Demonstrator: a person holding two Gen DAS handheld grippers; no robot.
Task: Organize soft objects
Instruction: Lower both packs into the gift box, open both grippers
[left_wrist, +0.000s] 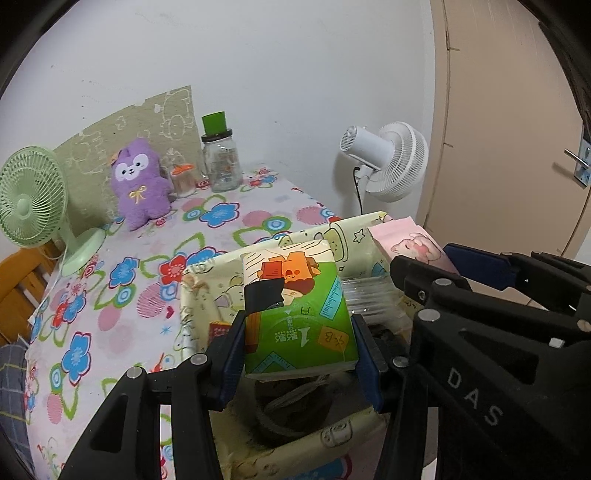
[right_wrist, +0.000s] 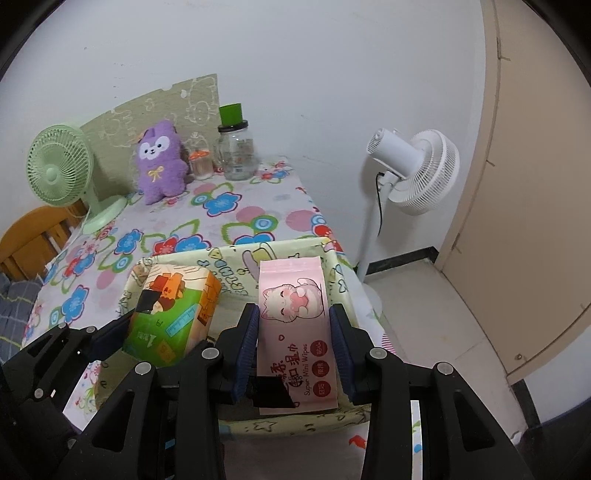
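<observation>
Storage box (left_wrist: 207, 291): interior largely hiding behind the tissue pack (left_wrist: 295, 306); dark contents beneath staying unidentifiable. Wipes pack (right_wrist: 295, 332): lower corner lying under black tape. Wooden chair (right_wrist: 33, 236): running off the frame edge.

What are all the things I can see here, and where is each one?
Tissue pack: one, green and orange, held over the storage box.
Wet wipes pack: one, pink with a cat, held over the same box.
Storage box: one, pale yellow with cartoons, near table corner.
Plush toy: one, purple, at the back by the wall.
Glass jar: one, clear, green cup on its lid, right of the plush.
Small jar: one, orange top, between plush and glass jar.
Desk fan: one, light green, table's left edge.
Standing fan: one, white, on the floor beside the door.
Tablecloth: one, flowered.
Left gripper: black, shut on the tissue pack.
Right gripper: black, shut on the wipes.
</observation>
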